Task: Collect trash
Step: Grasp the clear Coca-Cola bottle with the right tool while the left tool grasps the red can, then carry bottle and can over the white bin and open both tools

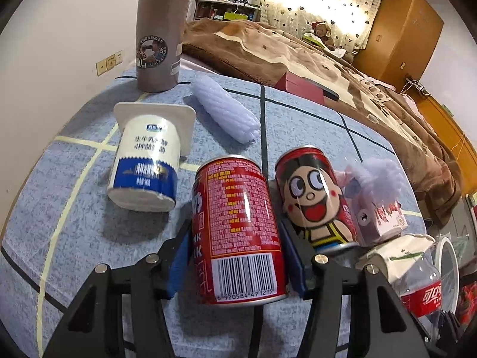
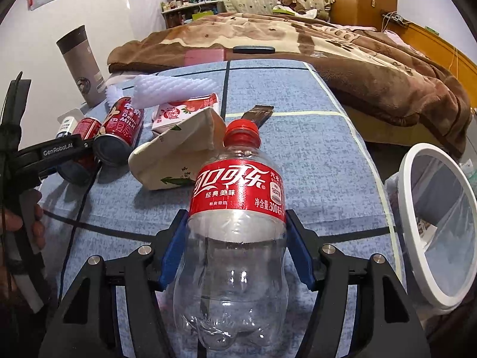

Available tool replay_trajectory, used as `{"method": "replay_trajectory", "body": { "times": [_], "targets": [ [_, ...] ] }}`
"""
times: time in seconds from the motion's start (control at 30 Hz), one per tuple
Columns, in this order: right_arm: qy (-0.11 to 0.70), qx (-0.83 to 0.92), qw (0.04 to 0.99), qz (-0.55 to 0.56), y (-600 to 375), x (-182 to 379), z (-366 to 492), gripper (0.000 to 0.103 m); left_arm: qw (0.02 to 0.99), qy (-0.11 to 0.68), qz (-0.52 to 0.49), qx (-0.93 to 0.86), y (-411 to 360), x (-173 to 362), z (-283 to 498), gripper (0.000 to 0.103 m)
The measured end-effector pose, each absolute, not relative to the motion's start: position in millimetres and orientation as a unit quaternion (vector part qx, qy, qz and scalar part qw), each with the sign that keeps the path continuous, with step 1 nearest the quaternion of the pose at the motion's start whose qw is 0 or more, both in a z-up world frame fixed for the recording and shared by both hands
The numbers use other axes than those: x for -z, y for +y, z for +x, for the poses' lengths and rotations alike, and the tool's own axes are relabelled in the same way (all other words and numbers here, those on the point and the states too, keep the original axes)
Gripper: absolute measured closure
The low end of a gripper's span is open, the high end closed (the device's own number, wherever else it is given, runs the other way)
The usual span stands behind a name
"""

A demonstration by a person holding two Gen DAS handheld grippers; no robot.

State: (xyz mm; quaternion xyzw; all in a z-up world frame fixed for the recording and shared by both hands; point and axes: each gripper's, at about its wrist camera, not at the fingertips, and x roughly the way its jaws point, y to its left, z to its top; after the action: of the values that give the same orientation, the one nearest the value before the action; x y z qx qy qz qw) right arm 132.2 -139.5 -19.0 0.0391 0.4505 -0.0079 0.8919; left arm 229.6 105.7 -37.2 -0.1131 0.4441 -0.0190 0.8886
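- Our left gripper [image 1: 238, 247] pinches the red printed metal milk can [image 1: 237, 229] lying on the blue checked bed cover [image 1: 74, 214]; its fingers [image 1: 180, 261] grip the rigid, slippery sides mid-body.
- Our right gripper [image 2: 237, 249] brackets the clear, empty plastic cola bottle [image 2: 235, 238] just below the label; whether it is pinched we cannot tell. It looks light and crushable.

A lived-in home bedroom. A bed [image 2: 298, 155] with a blue checked sheet and a rumpled brown blanket [image 2: 342, 59] fills it, beside heart-patterned curtains [image 1: 322, 0], a wooden wardrobe [image 1: 399, 32], a teddy bear [image 2: 290, 0] and a cluttered shelf [image 2: 190, 9].
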Motion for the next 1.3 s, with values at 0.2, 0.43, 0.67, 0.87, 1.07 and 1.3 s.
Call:
{"method": "replay_trajectory", "body": {
  "times": [0.2, 0.43, 0.67, 0.87, 1.07, 1.3],
  "targets": [
    [0.449, 0.003, 0.893, 0.046, -144, 19, 131, 0.039, 0.892, 0.438, -0.11, 0.024, 103, 33, 217, 0.045],
    [0.443, 0.003, 0.895, 0.053, -150, 17, 126, 0.039, 0.896, 0.432, -0.095, 0.04, 94, 28, 198, 0.046],
    [0.44, -0.002, 0.896, 0.06, -154, 16, 124, 0.039, 0.894, 0.436, -0.09, 0.047, 86, 29, 185, 0.047],
    [0.435, -0.004, 0.899, 0.061, -160, 14, 119, 0.039, 0.895, 0.434, -0.083, 0.051, 79, 28, 174, 0.047],
    [0.433, -0.004, 0.899, 0.065, -165, 13, 116, 0.039, 0.889, 0.446, -0.09, 0.05, 76, 36, 178, 0.046],
    [0.426, -0.005, 0.902, 0.07, -171, 9, 112, 0.039, 0.891, 0.443, -0.085, 0.044, 71, 33, 174, 0.049]
  ]
}}
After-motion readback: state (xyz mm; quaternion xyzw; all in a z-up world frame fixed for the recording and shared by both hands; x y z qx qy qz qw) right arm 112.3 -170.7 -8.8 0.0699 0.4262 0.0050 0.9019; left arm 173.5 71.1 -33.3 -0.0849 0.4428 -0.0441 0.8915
